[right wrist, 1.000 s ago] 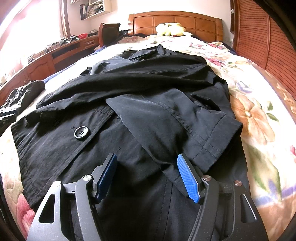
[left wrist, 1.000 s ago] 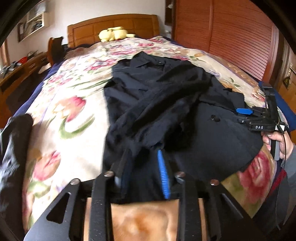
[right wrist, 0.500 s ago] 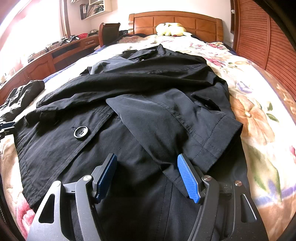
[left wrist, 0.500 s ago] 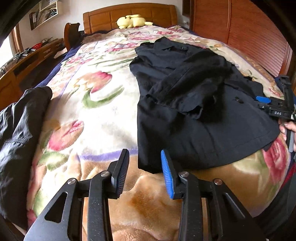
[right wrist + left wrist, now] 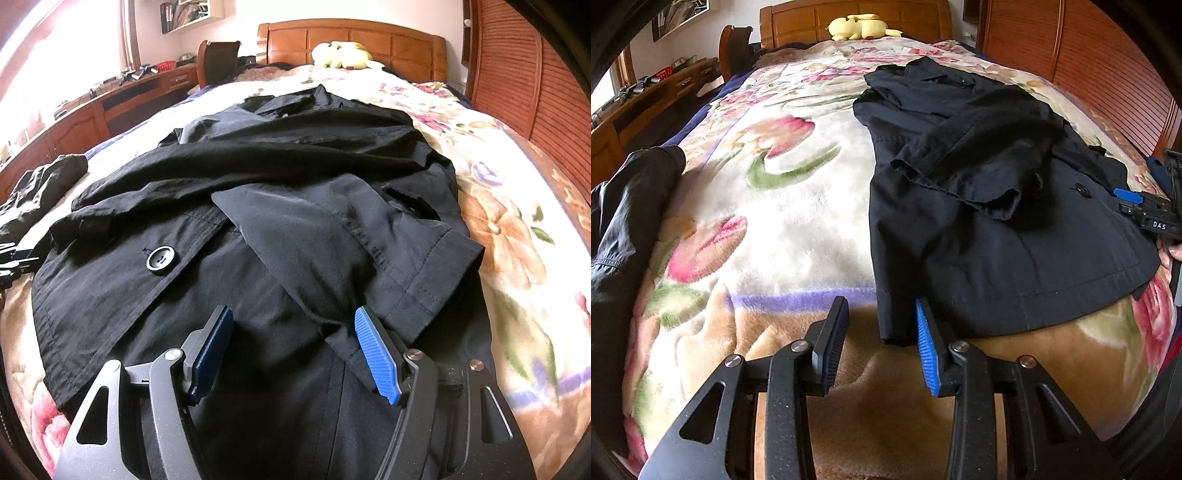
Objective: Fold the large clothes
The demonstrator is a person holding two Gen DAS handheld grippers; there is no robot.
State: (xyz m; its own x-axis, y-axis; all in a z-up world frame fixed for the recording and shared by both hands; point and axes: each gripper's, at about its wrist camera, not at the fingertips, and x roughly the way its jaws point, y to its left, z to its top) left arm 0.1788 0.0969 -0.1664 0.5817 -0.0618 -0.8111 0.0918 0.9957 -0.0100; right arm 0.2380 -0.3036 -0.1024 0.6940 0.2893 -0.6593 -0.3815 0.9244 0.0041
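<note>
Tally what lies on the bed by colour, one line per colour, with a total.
Black: 2, the large black buttoned coat and the crumpled black garment at the bed's left edge.
Yellow: 1, the yellow plush toy by the wooden headboard.
Total: 3, on the floral blanket.

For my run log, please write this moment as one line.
task: fold black coat | left tongs: open at hem corner | right tongs: open over hem | bed: coat flat, sleeves crossed
</note>
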